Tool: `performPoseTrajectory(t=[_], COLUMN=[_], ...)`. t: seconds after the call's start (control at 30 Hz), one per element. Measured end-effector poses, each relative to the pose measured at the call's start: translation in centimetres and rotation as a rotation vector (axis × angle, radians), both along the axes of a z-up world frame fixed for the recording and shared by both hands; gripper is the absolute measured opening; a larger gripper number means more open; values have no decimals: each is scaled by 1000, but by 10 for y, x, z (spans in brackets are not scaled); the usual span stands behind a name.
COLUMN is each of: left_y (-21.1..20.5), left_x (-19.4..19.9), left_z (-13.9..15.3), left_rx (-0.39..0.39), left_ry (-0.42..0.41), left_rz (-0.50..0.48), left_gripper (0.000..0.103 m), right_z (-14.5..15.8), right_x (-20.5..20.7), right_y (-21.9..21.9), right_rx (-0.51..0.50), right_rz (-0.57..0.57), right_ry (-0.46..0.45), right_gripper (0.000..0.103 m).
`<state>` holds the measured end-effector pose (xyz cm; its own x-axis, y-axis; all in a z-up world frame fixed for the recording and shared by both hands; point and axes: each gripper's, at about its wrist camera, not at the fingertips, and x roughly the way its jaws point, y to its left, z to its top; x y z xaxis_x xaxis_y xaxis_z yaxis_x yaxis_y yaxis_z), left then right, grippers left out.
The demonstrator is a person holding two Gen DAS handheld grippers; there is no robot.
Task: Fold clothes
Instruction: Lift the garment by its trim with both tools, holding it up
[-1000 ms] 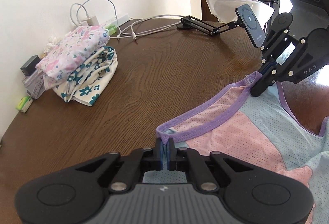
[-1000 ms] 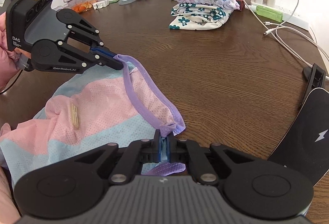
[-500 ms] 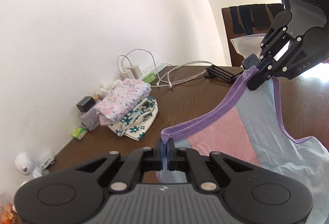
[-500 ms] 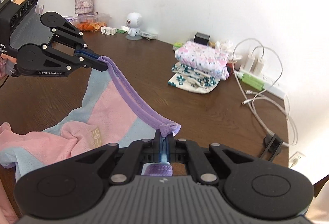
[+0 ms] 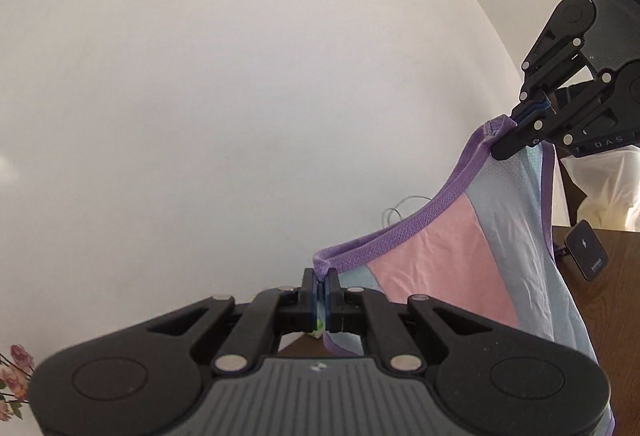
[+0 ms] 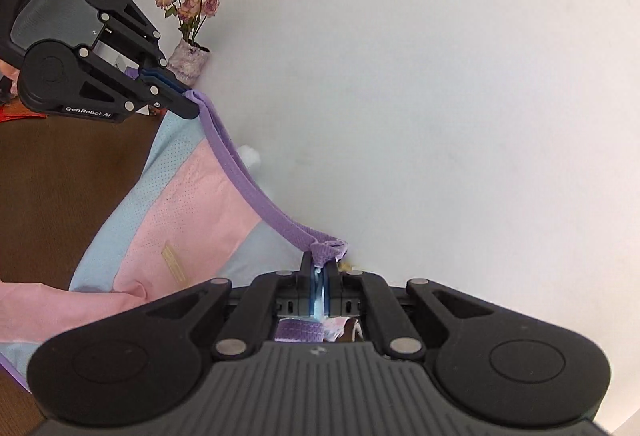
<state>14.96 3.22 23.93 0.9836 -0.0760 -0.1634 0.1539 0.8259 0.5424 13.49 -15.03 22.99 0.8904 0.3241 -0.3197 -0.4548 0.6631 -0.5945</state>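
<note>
While raised in front of the white wall, hangs between both claws: a pink and pale-blue mesh garment with a purple trim band. Left claw clenched on one end of that band, fabric bunched just above the tips and pinched between the blue pads. Right claw clenched on the other end, a purple knot of trim sitting at its tips. Band stretched in a sagging line from one claw to the other, body of the garment draping below it toward the dark wooden worktop. Near the worktop's far edge, a vase of pink flowers; at its right side, a dark phone holder.
</note>
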Motion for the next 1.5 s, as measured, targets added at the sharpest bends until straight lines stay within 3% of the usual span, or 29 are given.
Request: performPoseTrajectory(t=[0.33,0.47,0.73,0.93,1.23,1.37,1.5], left_y=[-7,-10,11,34,87,98,94], left_x=[-33,-52,-42,24,150,182,189], left_z=[117,133,145,138,108,124,147], left_rx=[34,69,36,2,-56,-68,-22], left_ry=[-238,-267,-207,-170,-95,-168,-273], left_rz=[180,207,228,279,370,397,406], left_gripper=[2,2,2,2,2,2,2], right_z=[114,128,129,121,81,85,107], right_x=[-20,-35,-16,56,195,236,250], right_y=[37,46,53,78,133,150,157], right_rx=[-34,-57,-104,-110,-116,-115,-101], right_rz=[12,28,60,56,43,24,-8], right_ry=[-274,-323,-318,-285,-226,-282,-397], right_gripper=[3,3,3,3,3,3,3])
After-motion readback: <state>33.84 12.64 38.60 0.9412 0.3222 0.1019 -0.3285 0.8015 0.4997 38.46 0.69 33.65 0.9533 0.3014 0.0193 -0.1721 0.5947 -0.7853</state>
